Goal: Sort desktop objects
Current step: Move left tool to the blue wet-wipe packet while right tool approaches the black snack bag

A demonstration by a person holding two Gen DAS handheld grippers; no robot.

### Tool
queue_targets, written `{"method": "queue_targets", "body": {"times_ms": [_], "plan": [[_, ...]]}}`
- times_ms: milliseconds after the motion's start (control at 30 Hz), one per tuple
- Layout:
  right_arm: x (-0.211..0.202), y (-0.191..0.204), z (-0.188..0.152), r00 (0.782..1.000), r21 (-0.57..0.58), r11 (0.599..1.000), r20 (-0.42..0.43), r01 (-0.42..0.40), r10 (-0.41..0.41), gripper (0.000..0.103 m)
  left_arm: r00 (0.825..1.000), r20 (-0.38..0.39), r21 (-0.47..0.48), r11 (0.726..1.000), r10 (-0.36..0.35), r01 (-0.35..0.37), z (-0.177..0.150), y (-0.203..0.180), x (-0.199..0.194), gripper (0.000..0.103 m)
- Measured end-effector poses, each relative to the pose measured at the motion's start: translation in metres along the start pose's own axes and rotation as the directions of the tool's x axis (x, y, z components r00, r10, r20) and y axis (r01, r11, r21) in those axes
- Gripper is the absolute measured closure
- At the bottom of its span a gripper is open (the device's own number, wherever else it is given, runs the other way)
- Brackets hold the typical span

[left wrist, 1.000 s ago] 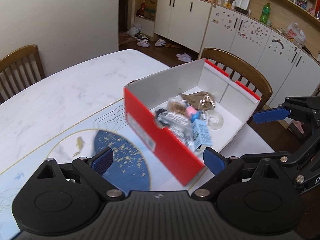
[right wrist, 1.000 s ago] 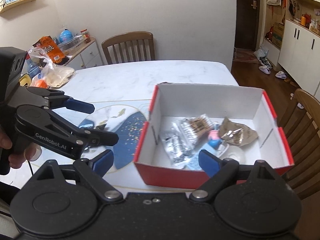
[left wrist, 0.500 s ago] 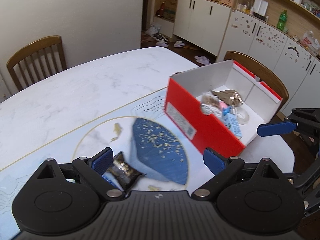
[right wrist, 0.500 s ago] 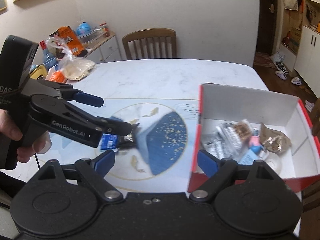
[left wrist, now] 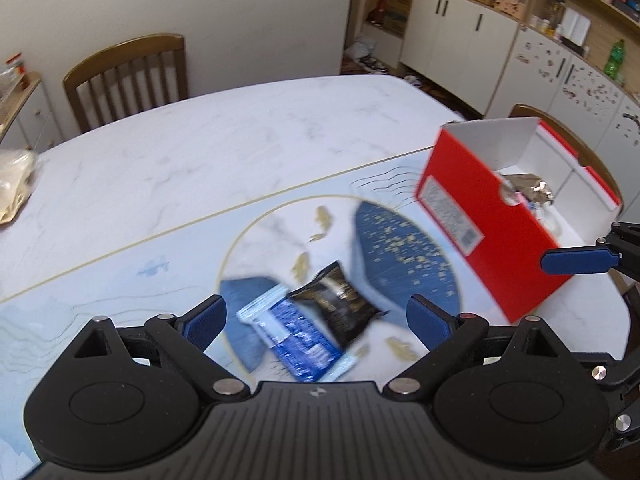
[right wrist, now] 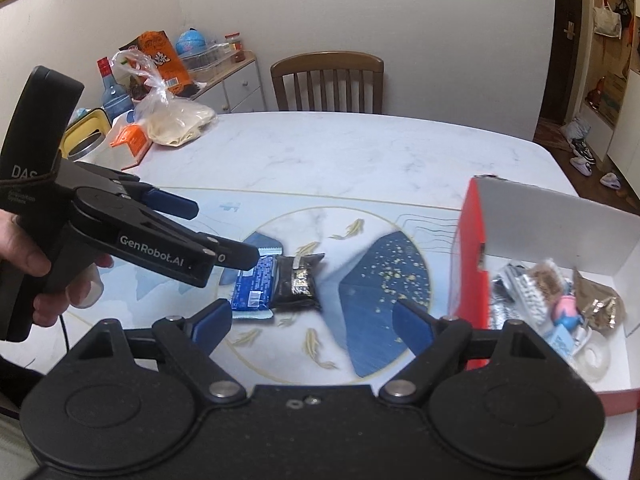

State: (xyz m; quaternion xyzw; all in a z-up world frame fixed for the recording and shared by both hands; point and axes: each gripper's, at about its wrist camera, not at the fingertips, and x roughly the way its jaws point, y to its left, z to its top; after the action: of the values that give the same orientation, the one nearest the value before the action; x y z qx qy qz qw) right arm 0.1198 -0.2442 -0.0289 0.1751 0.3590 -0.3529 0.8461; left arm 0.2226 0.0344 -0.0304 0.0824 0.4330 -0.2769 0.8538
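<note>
Two snack packets lie side by side on the printed mat: a blue packet (left wrist: 296, 336) (right wrist: 254, 284) and a black packet (left wrist: 336, 304) (right wrist: 298, 282). My left gripper (left wrist: 316, 316) (right wrist: 226, 236) hangs open just above them, with both packets between its fingers in the left wrist view. Further back, my right gripper (right wrist: 312, 320) is open and holds nothing; one of its fingers (left wrist: 576, 262) shows beside the box. The red box (left wrist: 492, 224) (right wrist: 552, 232) with a white inside stands at the right and holds several small items.
The blue and white mat (right wrist: 384, 280) covers the near part of the marble table (left wrist: 224, 148). A plastic bag of bread (right wrist: 176, 124) and an orange carton (right wrist: 132, 140) sit at the far left corner. Wooden chairs (right wrist: 328, 80) (left wrist: 128, 76) stand at the far edge.
Both grippers have swung left, away from the red box and toward the two packets. The left gripper now hovers over the packets; the box has slid to the right of both views.
</note>
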Motion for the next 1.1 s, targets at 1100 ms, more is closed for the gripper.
{"method": "queue_targets", "body": {"times_ms": [1100], "plan": [[0.116,0.016,0.002,0.996,-0.088,0.995,-0.066,0.051,-0.057,0.034,0.99,-0.135,-0.187,0.98,0.043,-0.068,-0.017,0.054,0.086,0.007]]}}
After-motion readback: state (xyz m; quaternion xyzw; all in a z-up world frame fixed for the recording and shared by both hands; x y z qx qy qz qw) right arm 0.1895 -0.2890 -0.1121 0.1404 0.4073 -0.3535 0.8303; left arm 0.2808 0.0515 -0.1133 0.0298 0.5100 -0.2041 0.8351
